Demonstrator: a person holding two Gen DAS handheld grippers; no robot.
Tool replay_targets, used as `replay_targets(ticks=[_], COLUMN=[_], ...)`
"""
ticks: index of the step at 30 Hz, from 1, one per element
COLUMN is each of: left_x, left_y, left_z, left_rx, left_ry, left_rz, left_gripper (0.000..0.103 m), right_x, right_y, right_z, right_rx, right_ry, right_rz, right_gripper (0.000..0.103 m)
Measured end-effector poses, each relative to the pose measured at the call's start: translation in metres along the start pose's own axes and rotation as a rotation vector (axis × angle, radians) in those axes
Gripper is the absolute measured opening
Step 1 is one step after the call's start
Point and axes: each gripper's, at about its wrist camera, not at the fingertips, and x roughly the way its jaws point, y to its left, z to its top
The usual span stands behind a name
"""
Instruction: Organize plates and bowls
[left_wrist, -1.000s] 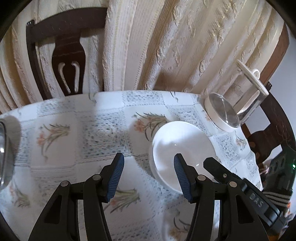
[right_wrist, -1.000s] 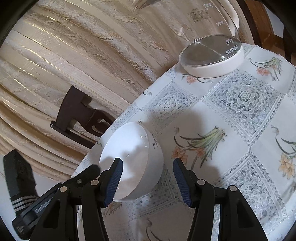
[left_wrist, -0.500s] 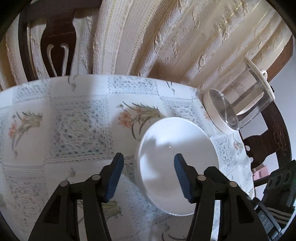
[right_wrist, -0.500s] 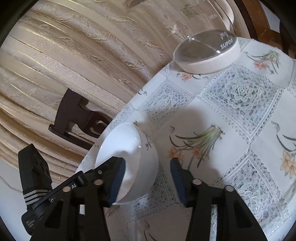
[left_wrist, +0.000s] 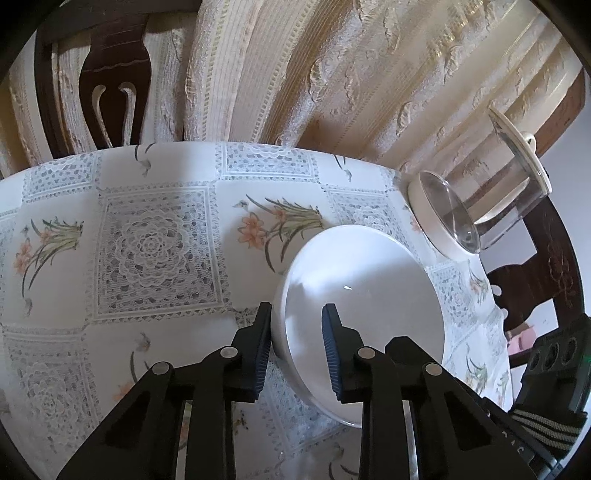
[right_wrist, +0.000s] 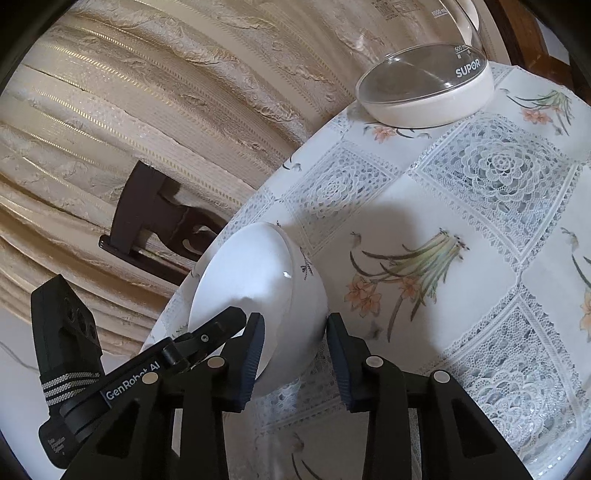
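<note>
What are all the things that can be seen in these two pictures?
Round white ceramic bowl: one, white, on the table, both grippers at its rim.
Clear glass kettle with cream base: one, at the table's far edge.
Floral lace-pattern tablecloth: one, white, covering the table.
Dark wooden chairs: two, behind the table.
Beige textured curtain: behind.
Left gripper: black, blue-padded fingers astride the bowl's wall.
Right gripper: same, at the bowl's rim.

A plain white bowl sits between black jaws; beyond them, the tablecloth shows white lace squares and orange lilies.
</note>
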Motion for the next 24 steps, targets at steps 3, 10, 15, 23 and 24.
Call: replay_targets(ticks=[3,10,15,23,24], left_x=[-0.002,-0.021,-0.042,-0.080,-0.085], left_y=[0.000,0.007,0.017,0.038,0.041], left_z=[-0.003,-0.009,-0.014,-0.021,-0.022], left_rx=[-0.001,-0.004,-0.007,-0.020,-0.020], left_ry=[0.003,-0.003,-0.018,-0.053,-0.059], left_rz=[0.005,0.033,0.048,0.061,0.062], left_gripper=[0.028,0.028,0.028,0.028,0.028], right_x=[-0.002,0.002,0.001,-0.006,-0.006], right_y=[-0.001,0.009,0.023,0.059,0.066], right_z=[-0.001,-0.006,-0.012,-0.028,-0.031], right_rx=[-0.001,-0.020,-0.059,-0.144,-0.158], right_ry=[0.003,0.039,0.057,0.070,0.071], right_rz=[0.000,0.034,0.055,0.099,0.104], right_gripper=[0.037,0.037,0.037,0.037,0.037])
